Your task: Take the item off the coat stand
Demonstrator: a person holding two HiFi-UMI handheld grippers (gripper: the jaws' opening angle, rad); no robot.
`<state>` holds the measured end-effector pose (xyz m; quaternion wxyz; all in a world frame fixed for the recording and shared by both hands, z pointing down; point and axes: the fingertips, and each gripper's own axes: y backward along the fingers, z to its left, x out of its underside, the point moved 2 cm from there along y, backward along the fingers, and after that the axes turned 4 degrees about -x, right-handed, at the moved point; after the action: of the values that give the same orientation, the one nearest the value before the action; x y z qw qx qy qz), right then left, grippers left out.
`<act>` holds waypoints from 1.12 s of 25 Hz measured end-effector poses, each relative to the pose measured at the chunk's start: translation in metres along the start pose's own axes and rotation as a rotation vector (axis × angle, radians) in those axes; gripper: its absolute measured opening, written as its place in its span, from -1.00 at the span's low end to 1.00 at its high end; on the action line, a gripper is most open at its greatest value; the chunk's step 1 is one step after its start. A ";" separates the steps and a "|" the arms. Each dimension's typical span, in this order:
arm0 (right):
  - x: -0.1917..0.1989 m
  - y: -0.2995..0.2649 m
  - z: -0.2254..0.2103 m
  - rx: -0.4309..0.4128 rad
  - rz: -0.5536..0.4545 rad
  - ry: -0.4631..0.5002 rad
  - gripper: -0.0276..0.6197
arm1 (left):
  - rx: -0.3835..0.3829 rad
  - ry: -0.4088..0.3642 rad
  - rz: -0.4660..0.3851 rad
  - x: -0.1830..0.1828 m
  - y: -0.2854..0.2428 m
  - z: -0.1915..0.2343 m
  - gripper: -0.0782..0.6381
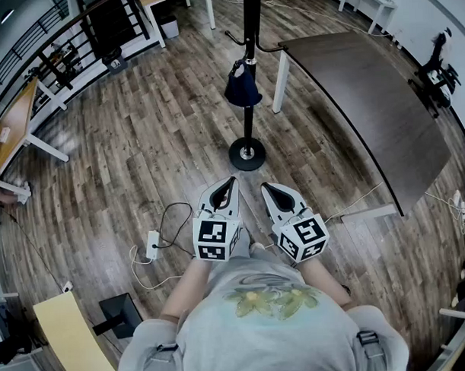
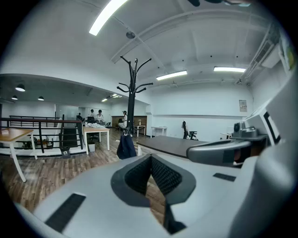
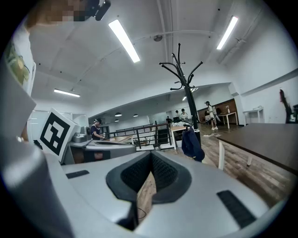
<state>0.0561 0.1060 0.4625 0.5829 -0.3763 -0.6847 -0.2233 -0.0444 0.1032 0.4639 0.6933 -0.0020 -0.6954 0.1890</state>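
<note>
A black coat stand [image 1: 250,28] rises from a round base [image 1: 247,154] on the wood floor, straight ahead of me. A dark blue item [image 1: 242,87] hangs from a low hook on its pole. It shows small in the left gripper view [image 2: 125,146] and in the right gripper view [image 3: 192,144], well beyond the jaws. My left gripper [image 1: 232,179] and right gripper [image 1: 265,187] are held side by side near my body, both pointing at the stand. Each is shut with nothing between its pads [image 2: 139,174] [image 3: 163,172]. The stand's bare upper hooks [image 2: 132,93] [image 3: 185,88] carry nothing.
A long dark table [image 1: 367,108] with white legs stands right of the stand. A power strip with cables [image 1: 151,244] lies on the floor to my left. A wooden desk [image 1: 13,124] and a black railing [image 2: 32,123] are further left. People [image 2: 95,116] are at far desks.
</note>
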 end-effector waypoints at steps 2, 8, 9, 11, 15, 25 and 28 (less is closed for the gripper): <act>-0.002 -0.001 -0.001 -0.004 -0.001 0.009 -0.90 | -0.001 0.003 0.002 0.000 -0.003 0.000 -0.74; -0.007 -0.008 -0.013 0.024 -0.004 0.028 -0.90 | -0.019 -0.020 -0.002 -0.005 -0.017 0.007 -0.74; -0.008 -0.011 -0.017 0.027 -0.005 0.030 -0.90 | -0.024 -0.029 -0.004 -0.007 -0.022 0.009 -0.74; -0.010 -0.018 -0.025 0.032 -0.005 0.028 -0.90 | -0.033 -0.042 -0.005 -0.011 -0.034 0.015 -0.74; -0.016 -0.032 -0.047 0.040 -0.002 0.022 -0.90 | -0.040 -0.029 -0.012 -0.020 -0.060 0.023 -0.74; -0.037 -0.076 -0.096 0.029 0.013 0.041 -0.90 | -0.045 -0.024 -0.021 -0.042 -0.131 0.045 -0.73; -0.044 -0.090 -0.109 0.031 0.016 0.040 -0.90 | -0.044 -0.022 -0.025 -0.052 -0.149 0.052 -0.73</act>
<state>0.0565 -0.0415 0.4560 0.6041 -0.3681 -0.6733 -0.2152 -0.0540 -0.0626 0.4556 0.6877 -0.0068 -0.7070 0.1649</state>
